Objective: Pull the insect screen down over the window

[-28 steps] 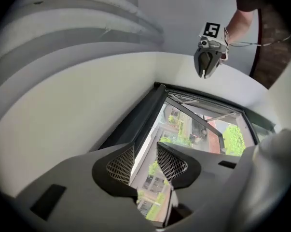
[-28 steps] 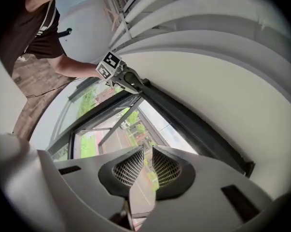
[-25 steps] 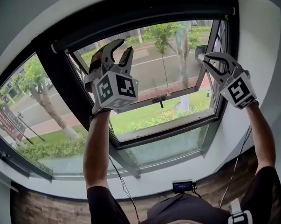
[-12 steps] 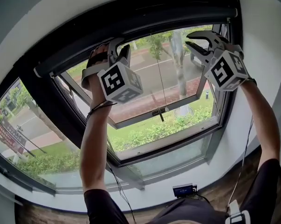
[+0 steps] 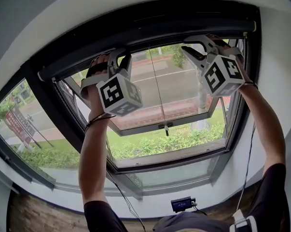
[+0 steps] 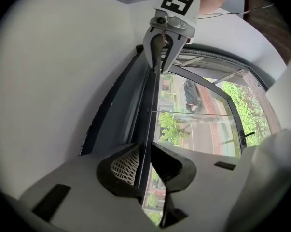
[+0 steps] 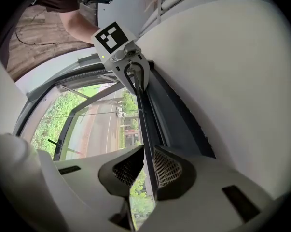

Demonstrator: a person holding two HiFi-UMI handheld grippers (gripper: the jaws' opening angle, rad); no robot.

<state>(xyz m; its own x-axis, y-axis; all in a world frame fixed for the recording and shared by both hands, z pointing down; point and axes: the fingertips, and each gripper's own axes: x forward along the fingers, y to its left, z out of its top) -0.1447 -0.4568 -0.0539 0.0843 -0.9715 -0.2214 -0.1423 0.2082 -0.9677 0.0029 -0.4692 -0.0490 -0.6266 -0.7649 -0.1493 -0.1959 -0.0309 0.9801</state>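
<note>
Left gripper (image 6: 147, 151) has just been closing and now pinches the screen's bar (image 6: 152, 105), which runs between its pads. Right gripper (image 7: 147, 153) clamps the same bar further along. The bar sits at the very top of the window, just under the dark housing (image 5: 150, 21), with the screen not yet pulled down. Below it the sash (image 5: 184, 117) stands tilted outward, with road and trees beyond.

Left tool (image 5: 118, 56), right tool (image 5: 187, 43) up on screen bar (image 5: 150, 39).
</note>
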